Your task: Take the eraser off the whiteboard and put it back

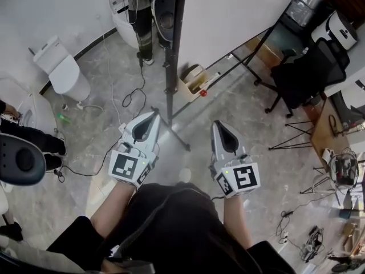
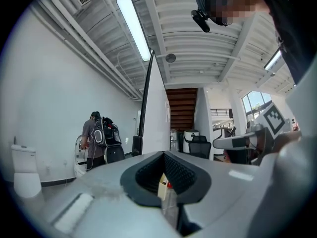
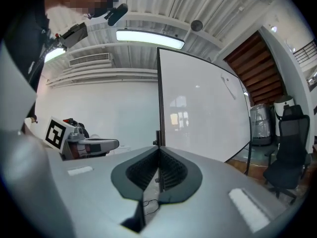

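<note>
The whiteboard (image 1: 228,16) stands on a black stand (image 1: 169,79) ahead of me; from above I see its edge and its white face. In the right gripper view the whiteboard (image 3: 203,113) fills the middle, bearing only a faint slanted mark (image 3: 228,88). I cannot make out an eraser in any view. My left gripper (image 1: 153,114) and right gripper (image 1: 217,124) are held level side by side, short of the stand's foot, both shut and empty. The left gripper (image 2: 163,155) points at the whiteboard's edge (image 2: 156,113); the right gripper (image 3: 159,150) points at its frame.
A beige box with a red thing (image 1: 197,79) lies at the board's foot. Cables (image 1: 131,99) trail over the floor. A person (image 1: 140,16) stands behind the board, a white toilet-like unit (image 1: 63,70) at left, a black office chair (image 1: 302,76) and clutter (image 1: 342,170) at right.
</note>
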Demonstrator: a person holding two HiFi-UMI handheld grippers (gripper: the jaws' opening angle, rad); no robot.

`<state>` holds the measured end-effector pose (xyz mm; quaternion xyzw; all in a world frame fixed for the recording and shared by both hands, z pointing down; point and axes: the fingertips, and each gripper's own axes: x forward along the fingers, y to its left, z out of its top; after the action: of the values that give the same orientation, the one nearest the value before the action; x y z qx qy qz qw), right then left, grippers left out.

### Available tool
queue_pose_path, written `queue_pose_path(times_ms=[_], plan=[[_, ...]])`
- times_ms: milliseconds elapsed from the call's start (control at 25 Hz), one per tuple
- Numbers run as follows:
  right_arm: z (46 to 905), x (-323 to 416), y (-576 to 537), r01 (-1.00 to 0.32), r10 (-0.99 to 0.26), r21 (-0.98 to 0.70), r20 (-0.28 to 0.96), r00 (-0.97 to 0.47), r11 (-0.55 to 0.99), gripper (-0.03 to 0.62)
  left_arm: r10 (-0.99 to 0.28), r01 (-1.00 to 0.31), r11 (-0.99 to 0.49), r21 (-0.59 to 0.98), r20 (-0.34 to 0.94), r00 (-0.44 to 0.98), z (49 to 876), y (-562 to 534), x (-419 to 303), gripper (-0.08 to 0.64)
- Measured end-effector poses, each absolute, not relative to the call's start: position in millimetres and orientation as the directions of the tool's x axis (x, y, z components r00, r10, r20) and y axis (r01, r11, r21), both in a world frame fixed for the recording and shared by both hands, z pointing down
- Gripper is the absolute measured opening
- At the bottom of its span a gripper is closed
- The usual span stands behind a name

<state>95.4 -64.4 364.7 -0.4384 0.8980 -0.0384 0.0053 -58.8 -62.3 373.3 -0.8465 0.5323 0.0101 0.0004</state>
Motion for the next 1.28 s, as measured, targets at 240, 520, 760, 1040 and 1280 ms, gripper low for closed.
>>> queue_pose_path(times_ms=[240, 520, 760, 1040, 1280], plan=[[375, 102, -90, -0.726, -0.726, -0.071, 0.031, -0.687, 0.684, 0.011, -0.921, -0.921, -0.388, 0.010, -0.008, 0.388, 380, -77, -30, 0.006], [390, 104, -113, -0.675, -0.673, -0.064, 0.045, -0.738, 0.736, 0.012, -0.942, -0.942, -0.335, 0.009, 0.014, 0.335, 392, -82, -22, 0.006], [398, 101, -135, -0.672, -0.670, -0.066, 0.059, -0.740, 0.737, 0.015, -0.951, -0.952, -0.306, 0.003, 0.035, 0.306, 397, -86, -37, 0.006], [407, 84, -165, -0.690, -0.686, -0.065, 0.080, -0.723, 0.721, 0.020, -0.951, -0.952, -0.306, 0.001, 0.050, 0.306, 398, -113, -67, 0.006], [419, 63, -201, -0.711, -0.704, -0.071, 0.106, -0.703, 0.699, 0.092, -0.926, -0.927, -0.376, 0.004, 0.043, 0.376, 389, -148, -78, 0.006]])
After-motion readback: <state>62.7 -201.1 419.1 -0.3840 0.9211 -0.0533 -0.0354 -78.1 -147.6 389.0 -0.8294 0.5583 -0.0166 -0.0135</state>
